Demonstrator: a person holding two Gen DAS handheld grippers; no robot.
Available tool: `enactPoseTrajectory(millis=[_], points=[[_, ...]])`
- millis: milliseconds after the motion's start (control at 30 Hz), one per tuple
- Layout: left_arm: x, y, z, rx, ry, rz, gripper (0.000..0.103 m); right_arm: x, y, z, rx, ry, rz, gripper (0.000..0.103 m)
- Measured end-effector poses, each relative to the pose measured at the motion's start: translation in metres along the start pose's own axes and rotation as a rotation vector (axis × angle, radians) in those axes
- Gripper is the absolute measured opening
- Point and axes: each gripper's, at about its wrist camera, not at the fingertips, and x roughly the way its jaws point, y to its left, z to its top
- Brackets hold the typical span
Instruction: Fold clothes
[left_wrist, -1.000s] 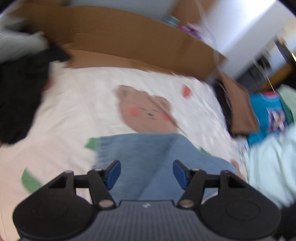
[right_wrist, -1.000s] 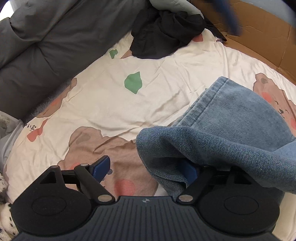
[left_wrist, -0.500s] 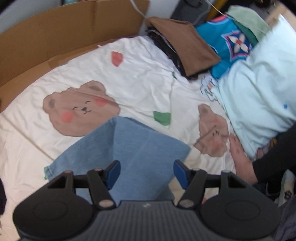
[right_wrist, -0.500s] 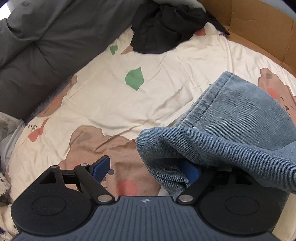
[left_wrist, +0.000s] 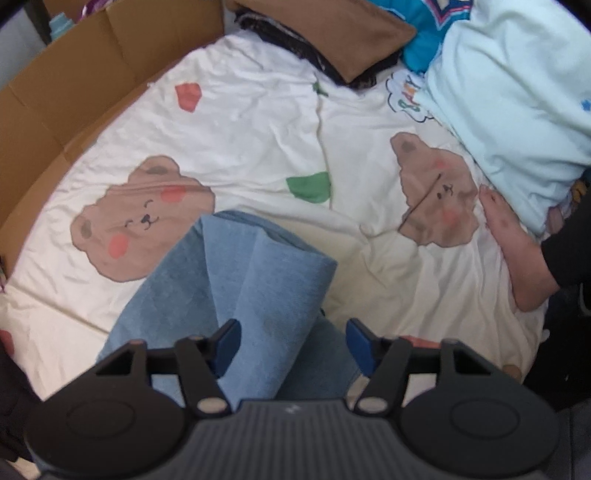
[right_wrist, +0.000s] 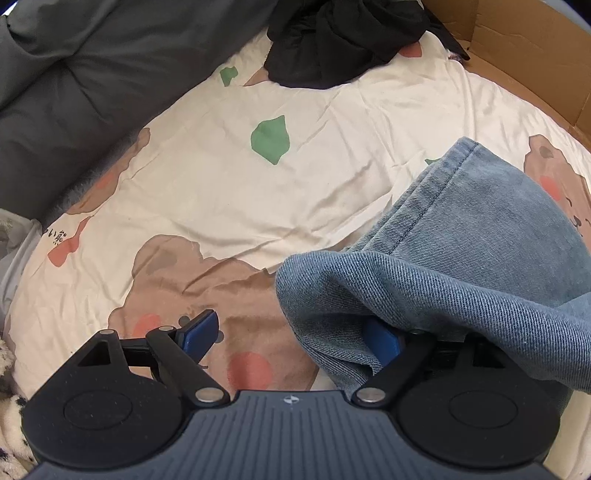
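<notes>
Blue denim jeans (left_wrist: 236, 288) lie partly folded on a cream bed sheet (left_wrist: 258, 122) printed with bears. My left gripper (left_wrist: 293, 341) is open, its jaws on either side of a raised fold of the denim. In the right wrist view the jeans (right_wrist: 461, 258) drape over my right gripper's right finger (right_wrist: 380, 341). My right gripper (right_wrist: 291, 334) is open, low over the sheet (right_wrist: 236, 192), and clamps nothing.
A brown folded garment (left_wrist: 325, 33), a teal one (left_wrist: 432, 37) and a pale pillow (left_wrist: 517, 96) lie at the far right. Cardboard (left_wrist: 74, 81) borders the bed. A person's bare foot (left_wrist: 513, 251) rests on the sheet. A black garment heap (right_wrist: 340, 37) and grey bedding (right_wrist: 74, 74) lie beyond.
My left gripper has swung right, bringing the folded stack, pillow and foot into view, and come closer over the jeans. My right gripper has barely moved; the denim still hangs on its finger.
</notes>
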Motion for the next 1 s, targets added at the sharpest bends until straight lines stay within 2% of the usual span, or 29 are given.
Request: enactPoseTrajectory(millis=[100,200,233,333,533,800,1000], points=[[0.015,0.002,0.002,0.031,0.039,0.024,0.055,0.0,0.0,-0.001,-0.011,0.0,0.0,0.087],[0.021,0.01,0.0,0.036,0.051,0.027,0.032,0.0,0.0,-0.001,-0.011,-0.004,0.002,0.088],[0.022,0.012,0.0,0.03,0.048,0.023,0.019,-0.001,0.0,-0.002,-0.014,-0.006,0.004,0.088],[0.017,0.021,-0.003,0.026,0.019,0.044,0.011,-0.004,-0.002,-0.005,-0.022,-0.013,0.016,0.087],[0.002,0.07,-0.018,-0.14,-0.042,0.091,0.009,-0.026,-0.012,-0.015,-0.017,-0.052,0.028,0.086],[0.002,0.127,-0.045,-0.359,-0.082,0.15,0.009,-0.077,-0.043,-0.04,0.054,-0.148,0.064,0.086],[0.011,0.147,-0.062,-0.489,-0.117,0.161,0.009,-0.099,-0.084,-0.064,0.155,-0.181,0.051,0.086]])
